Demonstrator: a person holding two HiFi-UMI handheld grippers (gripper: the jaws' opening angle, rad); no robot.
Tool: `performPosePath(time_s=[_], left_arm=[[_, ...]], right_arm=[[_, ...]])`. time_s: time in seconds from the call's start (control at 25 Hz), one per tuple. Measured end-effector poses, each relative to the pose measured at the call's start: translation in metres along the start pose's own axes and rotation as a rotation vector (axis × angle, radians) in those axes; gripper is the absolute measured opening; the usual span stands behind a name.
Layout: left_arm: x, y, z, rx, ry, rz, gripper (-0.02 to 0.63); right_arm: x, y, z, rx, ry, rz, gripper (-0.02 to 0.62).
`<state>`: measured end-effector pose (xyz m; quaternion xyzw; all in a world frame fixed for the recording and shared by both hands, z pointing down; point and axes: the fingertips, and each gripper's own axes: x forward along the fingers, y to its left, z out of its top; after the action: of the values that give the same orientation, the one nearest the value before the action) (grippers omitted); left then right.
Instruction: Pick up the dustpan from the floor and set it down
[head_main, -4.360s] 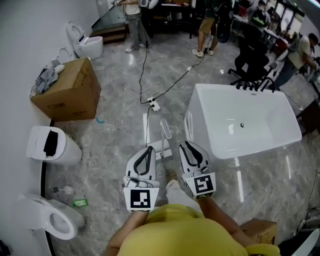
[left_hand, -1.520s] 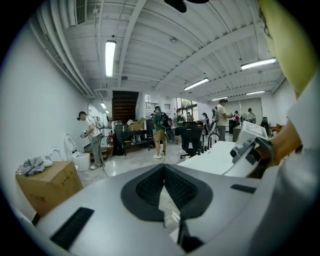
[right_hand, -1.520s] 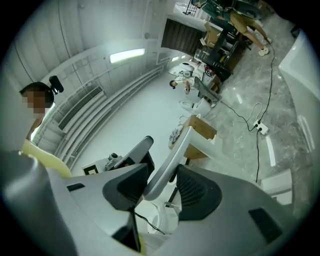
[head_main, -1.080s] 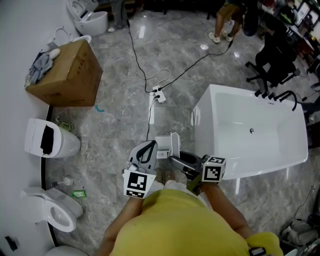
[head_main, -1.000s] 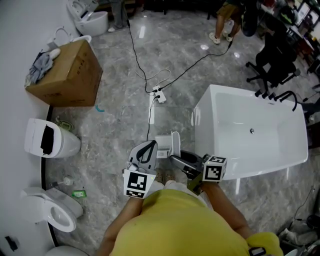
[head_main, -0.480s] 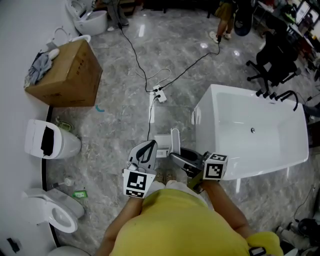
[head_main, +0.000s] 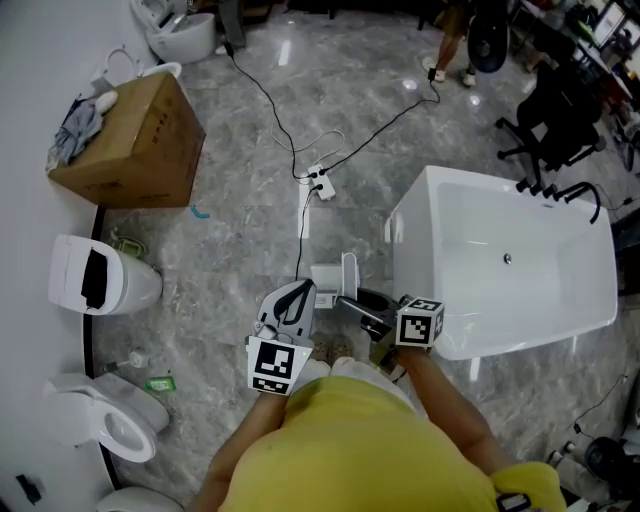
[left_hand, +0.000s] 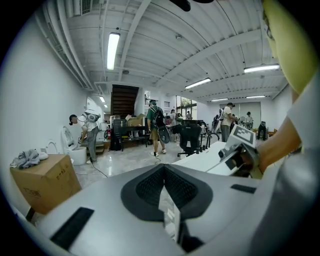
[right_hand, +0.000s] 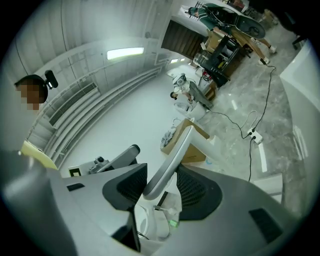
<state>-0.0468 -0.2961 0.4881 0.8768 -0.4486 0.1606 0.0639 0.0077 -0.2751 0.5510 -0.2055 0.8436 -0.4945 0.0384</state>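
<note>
The white dustpan (head_main: 327, 277) stands tilted just above the grey marble floor in front of my feet, its long handle (head_main: 349, 270) pointing up. My right gripper (head_main: 347, 304) reaches in from the right, shut on that handle. In the right gripper view the handle (right_hand: 172, 160) runs as a curved white bar between the two black pads (right_hand: 131, 185). My left gripper (head_main: 298, 291) hovers beside the dustpan on its left, apart from it. In the left gripper view its jaws (left_hand: 165, 175) meet at the tip with nothing between them.
A white bathtub (head_main: 520, 260) stands close on the right. A power strip with cables (head_main: 320, 183) lies ahead. At the left wall are a cardboard box (head_main: 130, 140) and two toilets (head_main: 100, 285), (head_main: 100, 430). An office chair (head_main: 560, 110) and people are further back.
Earlier the dustpan lay flat on the floor with both grippers free. Over the last second my right gripper has shifted slightly left and lower with the handle. The left gripper has stayed put.
</note>
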Motion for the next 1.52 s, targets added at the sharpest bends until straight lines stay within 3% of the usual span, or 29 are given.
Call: performPosePath(time_s=[0.6, 1.04, 1.32, 1.52], left_arm=[[0.000, 0.005, -0.007, -0.020, 0.025, -0.003, 0.002], [-0.002, 0.001, -0.011, -0.025, 0.031, -0.016, 0.002], [-0.003, -0.004, -0.010, -0.025, 0.018, -0.037, 0.002], [0.000, -0.011, -0.006, -0.020, 0.005, -0.053, 0.002]], right_arm=[[0.026, -0.086, -0.028, -0.019, 0.134, -0.141, 0.178], [0.014, -0.094, -0.063, -0.045, 0.259, -0.237, 0.201], [-0.007, -0.086, -0.060, -0.030, 0.184, -0.349, 0.267], [-0.026, -0.070, -0.035, -0.162, 0.111, -0.466, 0.262]])
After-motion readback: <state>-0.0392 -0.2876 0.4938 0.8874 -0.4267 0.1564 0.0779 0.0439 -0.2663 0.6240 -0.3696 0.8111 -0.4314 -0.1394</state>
